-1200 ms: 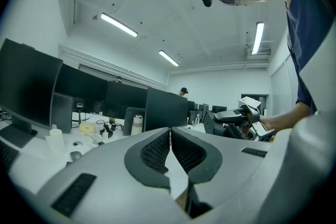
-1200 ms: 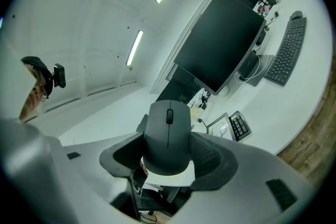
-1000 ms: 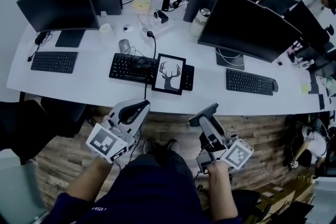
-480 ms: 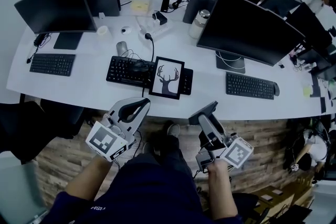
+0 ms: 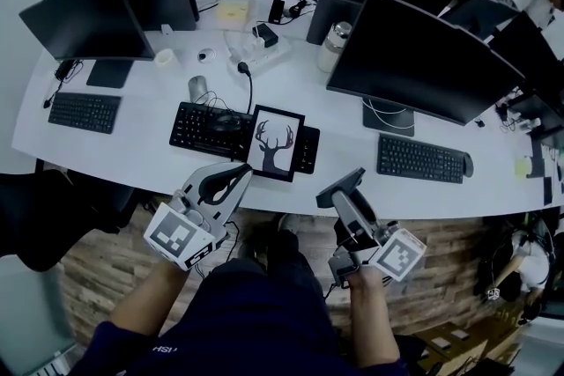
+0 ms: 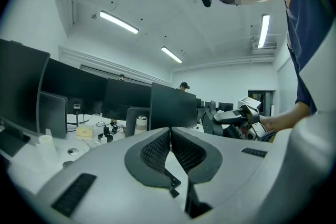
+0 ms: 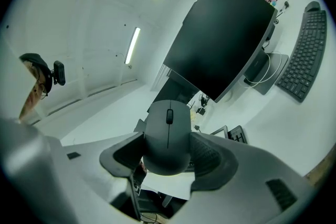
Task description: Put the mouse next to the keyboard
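Right gripper view: I see the mouse clamped between my right gripper's jaws, buttons facing the camera | head view: that gripper hangs just short of the desk edge, mouse well apart from the keyboard | left gripper: jaws pinched together, empty.
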`<move>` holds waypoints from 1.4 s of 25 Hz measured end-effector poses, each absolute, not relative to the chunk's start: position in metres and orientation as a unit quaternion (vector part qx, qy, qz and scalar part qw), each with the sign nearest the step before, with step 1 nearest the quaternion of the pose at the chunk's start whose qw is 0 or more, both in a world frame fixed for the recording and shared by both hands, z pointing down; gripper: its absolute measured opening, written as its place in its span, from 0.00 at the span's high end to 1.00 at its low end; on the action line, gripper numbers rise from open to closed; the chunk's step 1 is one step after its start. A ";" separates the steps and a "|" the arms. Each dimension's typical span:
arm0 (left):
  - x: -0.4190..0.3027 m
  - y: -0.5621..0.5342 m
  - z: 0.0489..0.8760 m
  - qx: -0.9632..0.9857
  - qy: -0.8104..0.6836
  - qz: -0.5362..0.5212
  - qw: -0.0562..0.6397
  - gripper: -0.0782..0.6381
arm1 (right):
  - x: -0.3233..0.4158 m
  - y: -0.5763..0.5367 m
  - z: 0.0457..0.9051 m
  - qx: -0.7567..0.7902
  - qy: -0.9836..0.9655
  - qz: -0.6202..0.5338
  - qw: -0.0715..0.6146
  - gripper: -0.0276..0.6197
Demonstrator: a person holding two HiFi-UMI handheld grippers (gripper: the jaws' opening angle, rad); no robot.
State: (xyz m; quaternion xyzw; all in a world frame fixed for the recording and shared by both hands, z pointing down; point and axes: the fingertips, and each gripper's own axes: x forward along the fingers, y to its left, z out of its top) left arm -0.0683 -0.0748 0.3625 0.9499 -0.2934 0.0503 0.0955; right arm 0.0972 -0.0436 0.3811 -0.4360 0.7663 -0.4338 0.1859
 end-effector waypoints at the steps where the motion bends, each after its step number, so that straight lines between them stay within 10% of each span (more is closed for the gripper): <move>1: -0.065 -0.078 0.363 0.949 -0.296 0.052 0.096 0.84 | 0.100 -0.048 0.382 -0.433 0.767 -0.435 0.185 0.54; 35: 0.031 -0.167 0.403 0.917 -0.367 0.088 0.127 0.84 | 0.192 -0.151 0.458 -0.391 0.769 -0.497 0.099 0.54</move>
